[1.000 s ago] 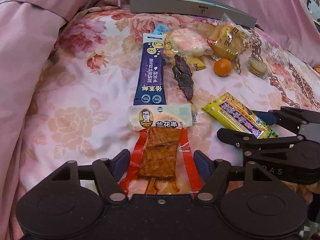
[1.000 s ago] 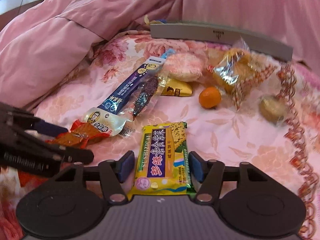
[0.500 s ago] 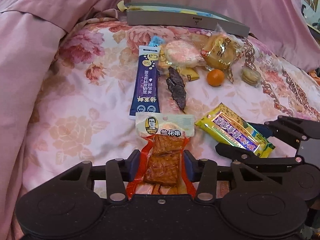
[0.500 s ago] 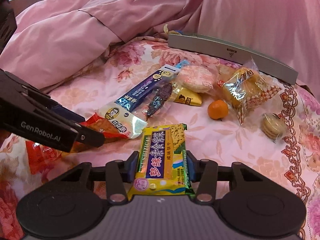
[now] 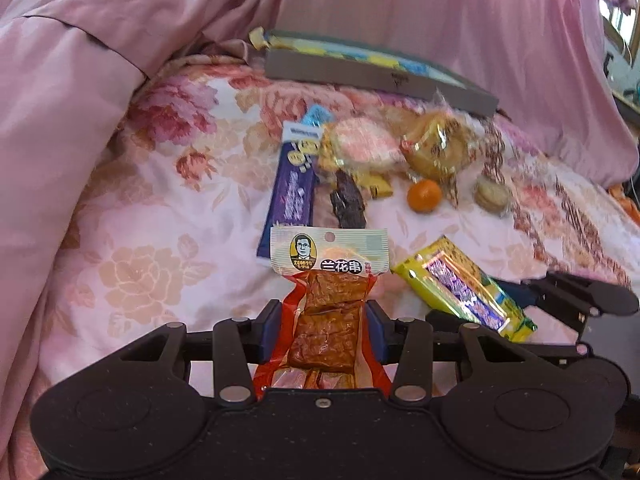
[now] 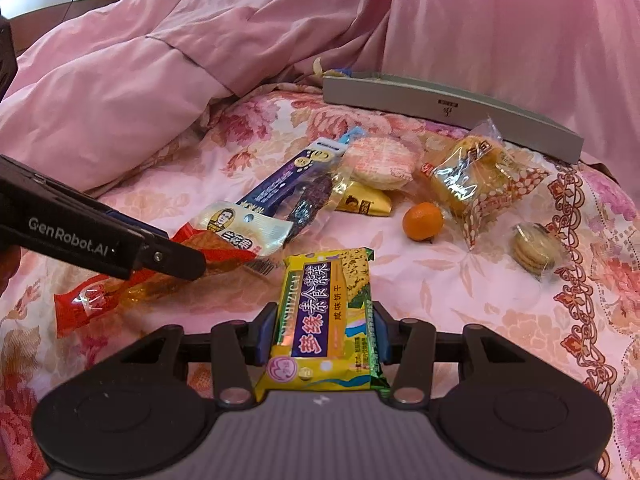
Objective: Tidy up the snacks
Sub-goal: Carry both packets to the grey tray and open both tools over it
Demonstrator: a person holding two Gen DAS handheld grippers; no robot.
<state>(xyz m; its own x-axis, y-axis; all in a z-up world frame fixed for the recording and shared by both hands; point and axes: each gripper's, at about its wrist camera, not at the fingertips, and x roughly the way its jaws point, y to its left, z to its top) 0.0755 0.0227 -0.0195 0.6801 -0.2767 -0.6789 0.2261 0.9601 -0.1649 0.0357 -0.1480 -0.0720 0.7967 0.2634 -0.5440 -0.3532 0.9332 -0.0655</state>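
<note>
My left gripper (image 5: pixel 323 330) is shut on a red-edged pack of brown tofu strips (image 5: pixel 330 312), its white header raised off the floral bedspread (image 5: pixel 132 240). Seen from the right wrist, that same pack (image 6: pixel 224 248) hangs from the left gripper (image 6: pixel 188 260) at the left. My right gripper (image 6: pixel 322 338) is shut on a yellow cracker pack (image 6: pixel 326 316), which also shows in the left wrist view as a yellow pack (image 5: pixel 460 284) lifted at the right. Farther back lie a long blue sachet (image 5: pixel 294 188), a dark snack bar (image 5: pixel 348 202), a round rice cracker (image 6: pixel 378 160) and a small orange (image 6: pixel 422 222).
A grey flat box (image 6: pixel 448 114) lies at the back of the bed. A wrapped yellow cake (image 6: pixel 476 176), a wrapped biscuit (image 6: pixel 534 250) and a small gold packet (image 6: pixel 362 202) sit near it. A bunched pink quilt (image 6: pixel 120 100) rises on the left and behind.
Both grippers closed from open onto their packs: the left on the tofu pack, the right on the yellow cracker pack. Both packs have since lifted slightly off the bedspread.
</note>
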